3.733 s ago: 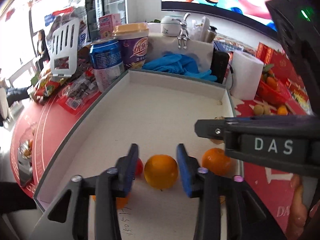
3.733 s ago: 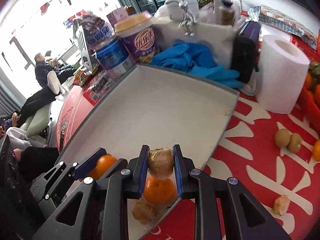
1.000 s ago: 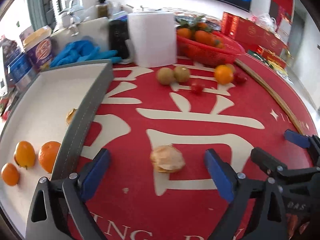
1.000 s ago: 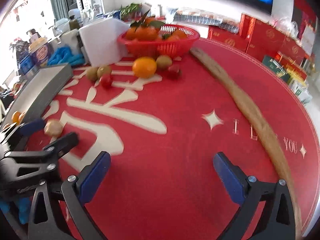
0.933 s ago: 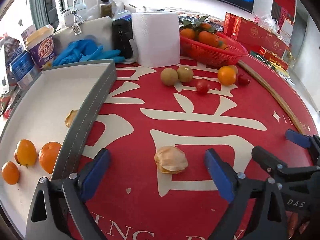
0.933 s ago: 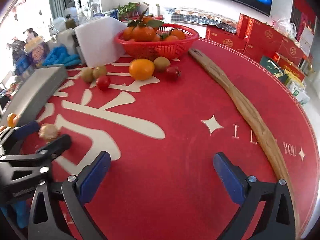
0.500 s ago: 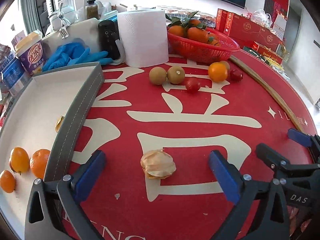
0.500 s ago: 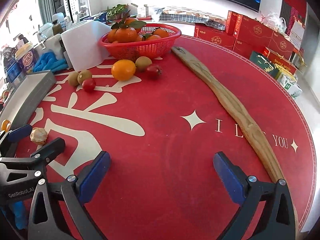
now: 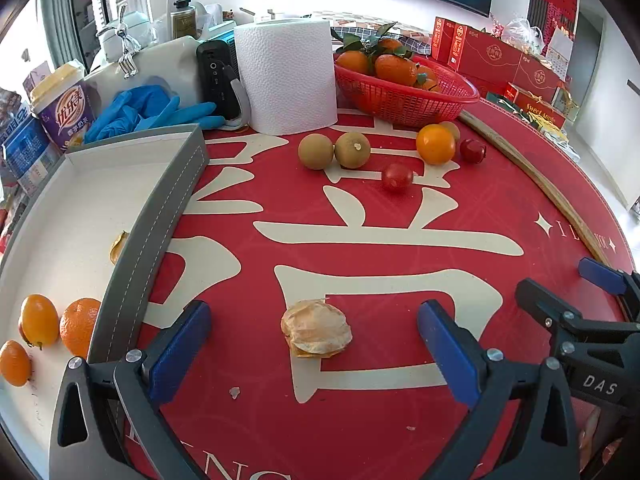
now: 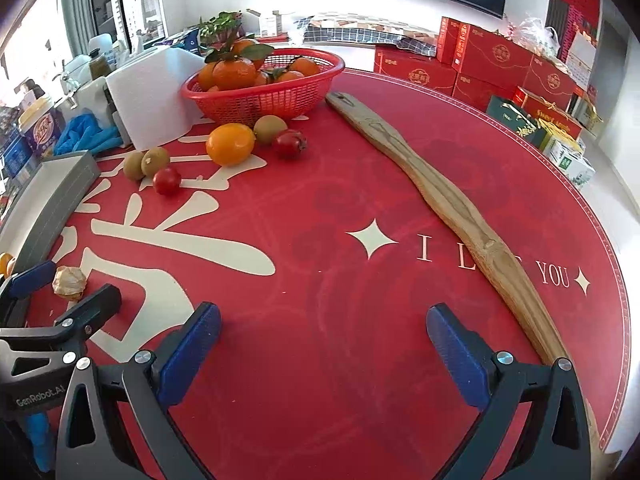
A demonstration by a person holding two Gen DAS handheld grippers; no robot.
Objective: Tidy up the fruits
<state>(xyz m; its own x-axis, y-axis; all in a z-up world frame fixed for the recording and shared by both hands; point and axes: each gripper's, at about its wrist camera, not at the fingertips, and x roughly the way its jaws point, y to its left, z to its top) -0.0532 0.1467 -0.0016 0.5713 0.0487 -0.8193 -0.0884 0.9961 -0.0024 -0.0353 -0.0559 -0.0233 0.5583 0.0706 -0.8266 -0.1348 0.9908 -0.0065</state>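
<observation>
Your left gripper point(image 9: 314, 344) hangs over the red tablecloth point(image 9: 360, 240) with its blue pads spread wide apart and nothing between them but air. Directly ahead of it, almost centred between the pads, lies a papery husked fruit point(image 9: 316, 334), alone on the cloth. Your right gripper point(image 10: 320, 344) is also spread wide and empty, over bare cloth; from its view the husked fruit sits far off at about 9 o'clock.

The white tray point(image 9: 152, 220) with grey walls lies at 9 to 10 o'clock from the left gripper. It already holds three small oranges point(image 9: 38, 326) near its close end and a loose scrap of husk by the right wall.

At 12 to 1 o'clock, well apart from you, more fruit waits: two kiwis point(image 9: 334, 151) touching each other, a cherry tomato point(image 9: 397, 177), one orange point(image 9: 435, 144) and a second tomato point(image 9: 472, 150), all just in front of a red basket point(image 9: 404, 98) of tangerines.

The step in hand looks like picking up the husked fruit with the left gripper. To do it well, lower straight down so the pads bracket its widest part, then close gently: the husk looks thin and crushable. Lift clear of the tray's grey wall before swinging toward 9 o'clock, and set it down apart from the oranges.
</observation>
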